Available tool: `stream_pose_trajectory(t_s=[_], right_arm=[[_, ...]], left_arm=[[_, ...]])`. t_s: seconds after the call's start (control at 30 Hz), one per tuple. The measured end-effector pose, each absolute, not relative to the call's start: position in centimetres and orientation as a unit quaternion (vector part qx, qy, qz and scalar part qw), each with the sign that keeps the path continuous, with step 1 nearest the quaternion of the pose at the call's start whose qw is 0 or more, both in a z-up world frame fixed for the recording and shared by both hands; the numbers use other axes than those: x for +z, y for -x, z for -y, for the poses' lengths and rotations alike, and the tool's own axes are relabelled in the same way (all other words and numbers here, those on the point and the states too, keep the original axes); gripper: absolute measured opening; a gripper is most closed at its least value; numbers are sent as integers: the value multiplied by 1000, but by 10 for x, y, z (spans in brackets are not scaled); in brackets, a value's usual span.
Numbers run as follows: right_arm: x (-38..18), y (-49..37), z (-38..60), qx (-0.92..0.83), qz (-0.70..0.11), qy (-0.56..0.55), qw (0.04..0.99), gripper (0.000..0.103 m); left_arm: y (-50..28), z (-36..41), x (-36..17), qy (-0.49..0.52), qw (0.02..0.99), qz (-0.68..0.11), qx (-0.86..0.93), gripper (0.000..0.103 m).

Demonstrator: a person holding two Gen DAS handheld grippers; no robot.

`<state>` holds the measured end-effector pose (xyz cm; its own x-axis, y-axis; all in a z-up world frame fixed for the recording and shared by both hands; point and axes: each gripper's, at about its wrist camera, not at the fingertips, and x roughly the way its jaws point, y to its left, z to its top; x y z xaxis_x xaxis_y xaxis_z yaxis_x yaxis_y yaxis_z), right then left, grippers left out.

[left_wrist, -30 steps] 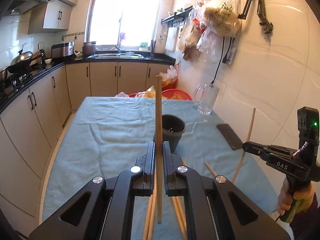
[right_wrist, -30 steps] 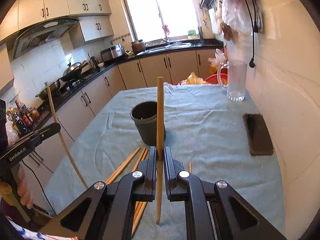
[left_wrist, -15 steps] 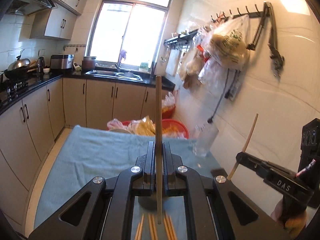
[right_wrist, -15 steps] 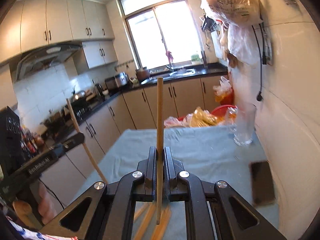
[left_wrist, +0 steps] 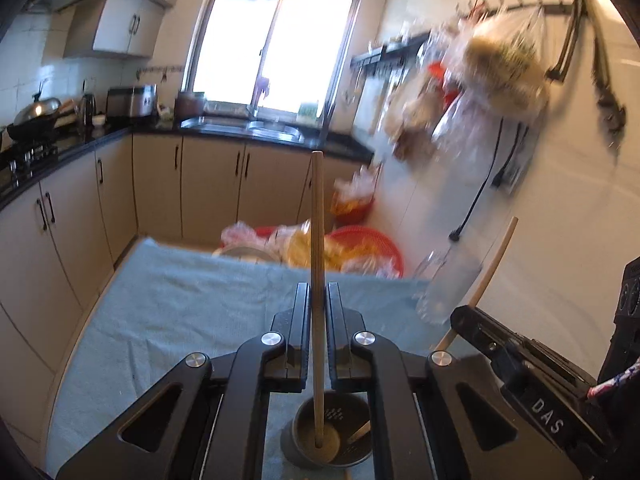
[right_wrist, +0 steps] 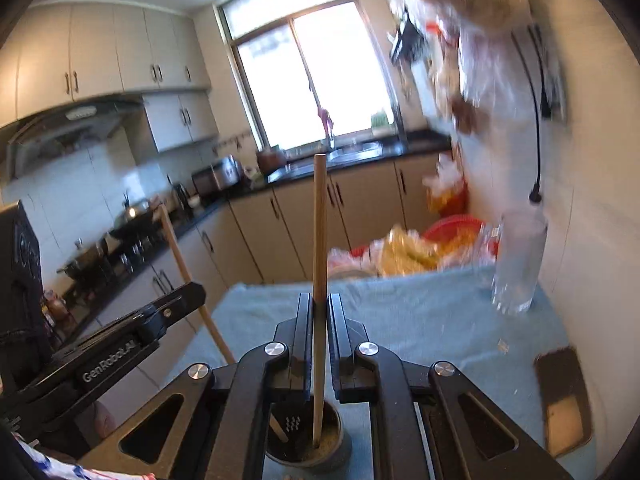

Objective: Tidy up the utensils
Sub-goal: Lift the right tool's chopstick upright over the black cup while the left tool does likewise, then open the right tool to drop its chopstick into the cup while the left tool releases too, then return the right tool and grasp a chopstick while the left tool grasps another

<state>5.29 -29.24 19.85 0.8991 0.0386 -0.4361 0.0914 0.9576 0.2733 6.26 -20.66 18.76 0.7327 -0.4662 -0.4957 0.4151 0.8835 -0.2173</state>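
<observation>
- Your left gripper [left_wrist: 318, 316] and right gripper [right_wrist: 319, 316], each clamping a wooden chopstick [left_wrist: 317, 280], are now lowering tips into the dark round cup [left_wrist: 328, 440].
- Release next.

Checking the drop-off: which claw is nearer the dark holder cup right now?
Neither clearly: both are about equally close. The left claw and right claw each hold a chopstick whose tip is inside the holder cup, side by side above it.

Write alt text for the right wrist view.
The right tool grips an upright chopstick whose lower end sits in a dark cup on a blue cloth. At left, the left tool holds another chopstick; a glass stands at right.
</observation>
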Motion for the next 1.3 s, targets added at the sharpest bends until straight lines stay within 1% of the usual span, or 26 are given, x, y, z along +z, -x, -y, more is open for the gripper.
stream_pose_trajectory(t_s=[0.1,0.23,0.27,0.3,0.33,0.37,0.4,0.47,0.53,0.6,0.63,0.77,0.9,1.0,1.1,1.3], right_arm=[[176,-61,294,-13,-255,-145,956,8],[160,-69,301,-9,-280,-155,947,8],[157,-71,302,-9,-286,-157,945,8],[154,-72,303,-10,-288,-158,945,8],[152,-74,303,-10,-291,-159,943,8],[151,-74,303,-11,-292,-160,943,8],[150,-74,304,-12,-292,-161,943,8],[150,-74,305,-14,-294,-166,941,10],[150,-73,306,-13,-297,-167,940,15],[153,-70,306,-16,-296,-162,941,31],[155,-68,306,-17,-293,-162,942,36],[166,-54,307,-21,-285,-162,944,38],[174,-28,306,-26,-280,-154,947,53],[168,-7,305,-25,-293,-144,945,59],[145,17,305,-24,-336,-129,933,59],[78,65,315,-30,-421,-122,899,59]], left_arm=[[-68,206,170,41,923,-302,-233,6],[-66,206,165,34,924,-307,-226,8],[-65,205,165,33,924,-306,-226,13],[-63,204,167,32,925,-305,-226,22],[-60,203,169,31,926,-301,-225,27],[-56,200,172,32,928,-297,-223,38],[-53,199,174,33,930,-292,-222,44],[-48,196,180,32,932,-285,-221,46],[-42,192,184,31,933,-282,-222,46],[-37,186,188,32,934,-281,-220,48],[-34,183,190,33,934,-281,-217,49],[-17,163,195,37,935,-282,-212,51],[5,137,195,38,937,-282,-201,60],[22,119,186,28,935,-292,-199,64],[35,104,160,17,925,-322,-200,64],[47,83,85,3,886,-413,-210,64]])
